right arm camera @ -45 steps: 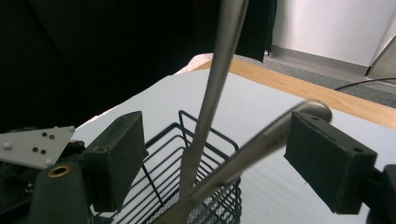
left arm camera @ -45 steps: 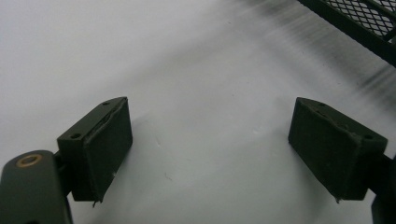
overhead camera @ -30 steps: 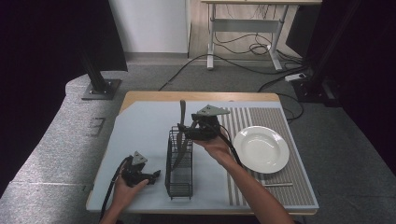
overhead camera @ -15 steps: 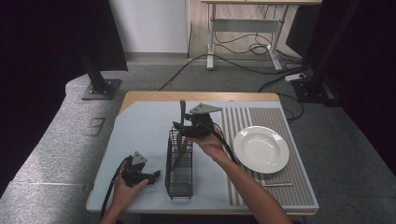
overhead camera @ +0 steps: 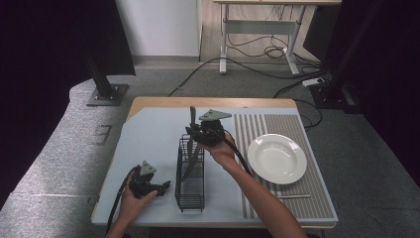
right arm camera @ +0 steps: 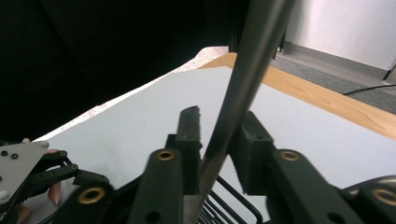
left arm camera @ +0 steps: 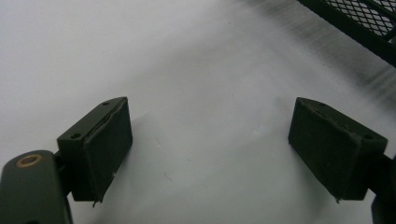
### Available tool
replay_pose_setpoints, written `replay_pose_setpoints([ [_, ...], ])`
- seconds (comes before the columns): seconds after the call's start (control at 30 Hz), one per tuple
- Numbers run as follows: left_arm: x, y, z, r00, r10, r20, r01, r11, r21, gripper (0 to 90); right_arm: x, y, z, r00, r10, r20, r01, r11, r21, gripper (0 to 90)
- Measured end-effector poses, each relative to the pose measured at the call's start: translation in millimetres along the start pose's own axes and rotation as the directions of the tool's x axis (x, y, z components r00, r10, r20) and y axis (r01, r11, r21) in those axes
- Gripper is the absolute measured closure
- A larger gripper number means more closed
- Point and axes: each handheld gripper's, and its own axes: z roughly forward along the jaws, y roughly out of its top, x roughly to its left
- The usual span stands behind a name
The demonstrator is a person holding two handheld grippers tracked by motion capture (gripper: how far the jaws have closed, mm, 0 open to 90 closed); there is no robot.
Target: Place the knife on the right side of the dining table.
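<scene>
Knife (overhead camera: 191, 144) pinched in my right hand-held gripper (overhead camera: 194, 136), blade down into rack (overhead camera: 190, 188); may slip or tip it. Left hand-held gripper (overhead camera: 166, 185) wide open, empty.

the wooden table (overhead camera: 163, 102) carries a pale blue mat (overhead camera: 148, 144); on it stand a black wire rack (overhead camera: 190, 191), a striped mat (overhead camera: 287, 124), a white plate (overhead camera: 277, 158) and a thin stick (overhead camera: 294, 196)

A lab or recording studio is suggested — black curtains (overhead camera: 44, 59) are hung on both sides, a stand base (overhead camera: 105, 94) is set on grey carpet (overhead camera: 64, 148), and cables (overhead camera: 257, 49) are left loose under a height-adjustable desk (overhead camera: 267, 20) behind the worktop (overhead camera: 148, 134).
</scene>
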Motion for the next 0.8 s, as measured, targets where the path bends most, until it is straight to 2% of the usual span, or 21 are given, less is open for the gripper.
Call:
replay_pose_setpoints([
  [0.1,0.0,0.0,0.0,1.0,0.0,0.0,0.0,1.0,0.0,12.9,-0.7,0.6,-1.9,0.9998,0.001,-0.019,-0.001,1.0,-0.003,79.3],
  [0.23,0.0,0.0,0.0,1.0,0.0,0.0,0.0,1.0,0.0,12.9,-1.9,-0.5,-2.9,0.9963,0.052,-0.069,-0.053,0.998,-0.016,81.8],
  [0.37,0.0,0.0,0.0,1.0,0.0,0.0,0.0,1.0,0.0,12.9,-2.1,-2.3,-4.0,0.9921,0.081,-0.097,-0.084,0.996,-0.034,83.2],
  [0.47,0.0,0.0,-0.1,1.0,0.0,0.0,0.0,1.0,0.001,12.9,-1.5,-1.6,-7.7,0.9933,0.068,-0.094,-0.074,0.995,-0.062,83.3],
  [0.63,0.0,0.0,-0.1,1.0,0.0,0.0,0.0,1.0,0.001,12.9,-4.1,3.0,-21.7,0.9908,0.076,-0.112,-0.09,0.988,-0.127,83.5],
  [0.67,0.0,0.0,-0.1,1.0,0.0,0.0,0.0,1.0,0.001,12.9,-4.1,3.0,-21.7,0.9908,0.076,-0.112,-0.09,0.988,-0.127,83.5],
  [0.7,0.0,0.0,-0.1,1.0,0.0,0.0,0.0,1.0,0.001,12.9,-4.9,4.9,-29.4,0.9911,0.073,-0.111,-0.09,0.983,-0.158,83.5],
  [0.8,0.0,0.0,-0.1,1.0,0.0,0.0,0.0,1.0,0.0,12.9,-7.1,7.2,-42.0,0.9883,0.081,-0.129,-0.105,0.976,-0.189,83.5],
])
